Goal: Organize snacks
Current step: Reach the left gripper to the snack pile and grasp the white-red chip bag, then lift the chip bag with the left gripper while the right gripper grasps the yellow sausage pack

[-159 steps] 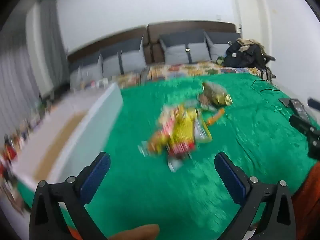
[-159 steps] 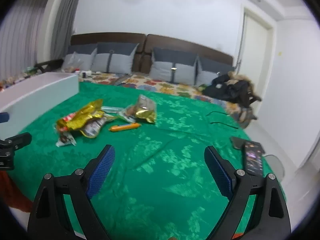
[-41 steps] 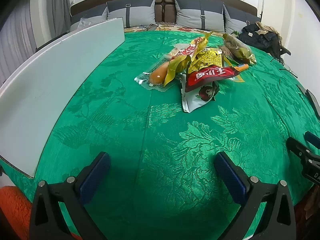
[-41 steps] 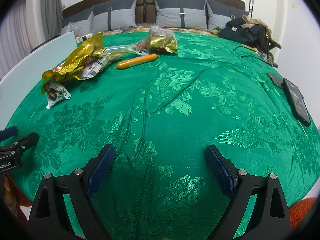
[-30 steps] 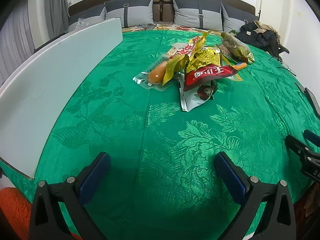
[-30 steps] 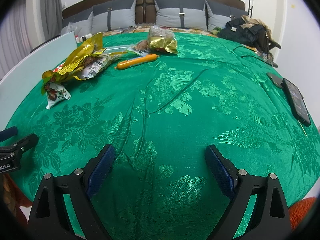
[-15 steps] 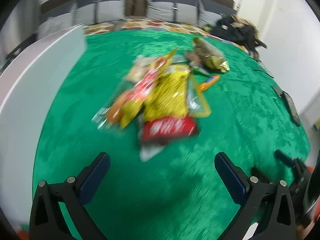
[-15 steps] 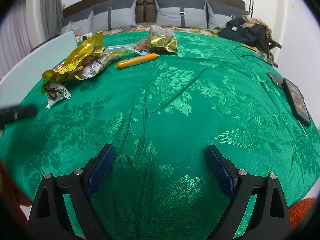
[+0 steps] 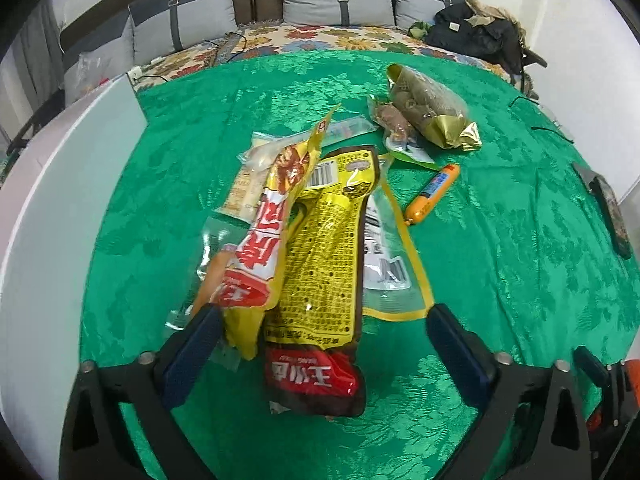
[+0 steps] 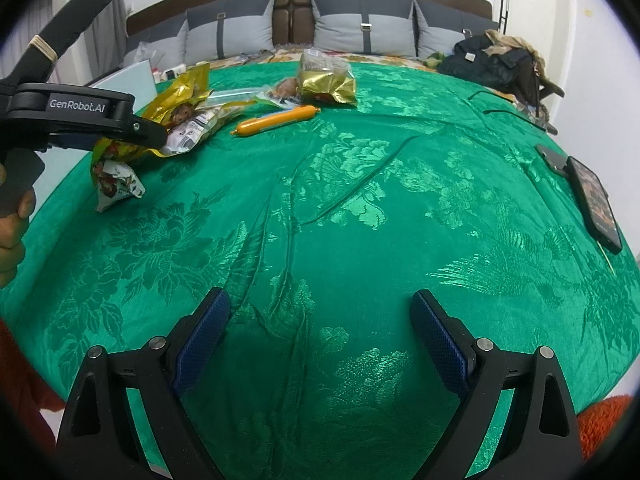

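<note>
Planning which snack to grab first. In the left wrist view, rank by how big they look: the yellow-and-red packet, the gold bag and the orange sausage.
1. yellow-and-red packet, largest, though it is also nearest the camera.
2. gold bag, farther off, so its true size against the packet is unsure.
3. orange sausage, clearly smallest.

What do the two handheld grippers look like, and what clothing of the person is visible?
Both grippers are black plastic frames with silver screws and two fingers faced with textured dark blue pads. The left gripper shows, in the right wrist view, white "GenRobot.AI" lettering on its body and a tan band wound round a black lever. The right gripper has the same build. An orange sleeve is visible at the edge.
</note>
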Motion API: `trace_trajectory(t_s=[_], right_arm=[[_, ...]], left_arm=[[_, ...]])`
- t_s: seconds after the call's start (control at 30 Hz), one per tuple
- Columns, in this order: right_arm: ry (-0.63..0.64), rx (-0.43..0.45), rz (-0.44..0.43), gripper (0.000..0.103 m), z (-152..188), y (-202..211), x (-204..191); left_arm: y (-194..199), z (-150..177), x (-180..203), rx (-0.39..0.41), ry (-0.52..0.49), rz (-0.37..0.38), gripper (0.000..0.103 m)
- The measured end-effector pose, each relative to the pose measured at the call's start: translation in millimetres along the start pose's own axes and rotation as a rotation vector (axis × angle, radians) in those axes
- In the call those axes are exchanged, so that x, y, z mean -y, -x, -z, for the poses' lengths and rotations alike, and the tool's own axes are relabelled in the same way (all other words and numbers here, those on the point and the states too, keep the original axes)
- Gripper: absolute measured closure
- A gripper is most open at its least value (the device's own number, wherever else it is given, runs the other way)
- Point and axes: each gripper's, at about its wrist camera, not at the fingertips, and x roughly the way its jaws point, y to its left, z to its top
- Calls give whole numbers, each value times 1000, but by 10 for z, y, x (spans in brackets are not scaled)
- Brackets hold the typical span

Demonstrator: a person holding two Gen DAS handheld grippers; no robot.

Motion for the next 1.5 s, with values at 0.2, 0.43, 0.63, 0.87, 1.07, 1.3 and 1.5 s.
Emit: trace_trajectory(t_s=[0.2,0.43,0.63,0.87,1.07,1.3,1.5], right_arm=[[-1,1,0,9,-2,2,0],[-1,2,1,9,4,0,-5],[-1,3,2,9,10,2,-6],[-1,3,2,9,6,-1,-6],[-4,4,3,9,-2,18,-3],[1,2,-2,9,-9,30,-11],[0,1,-2,9,-12,33,-13]], left_arm=[[122,50,-151,13,32,-12,45],[187,260,-289,-37,69,97,74],[346,469,-330,-20,81,190,67],[445,573,-495,22,123,222,25],[155,483,-213,15,81,120,24],[51,656,-209,23,96,15,56],[264,982,-404,23,67,1,58]])
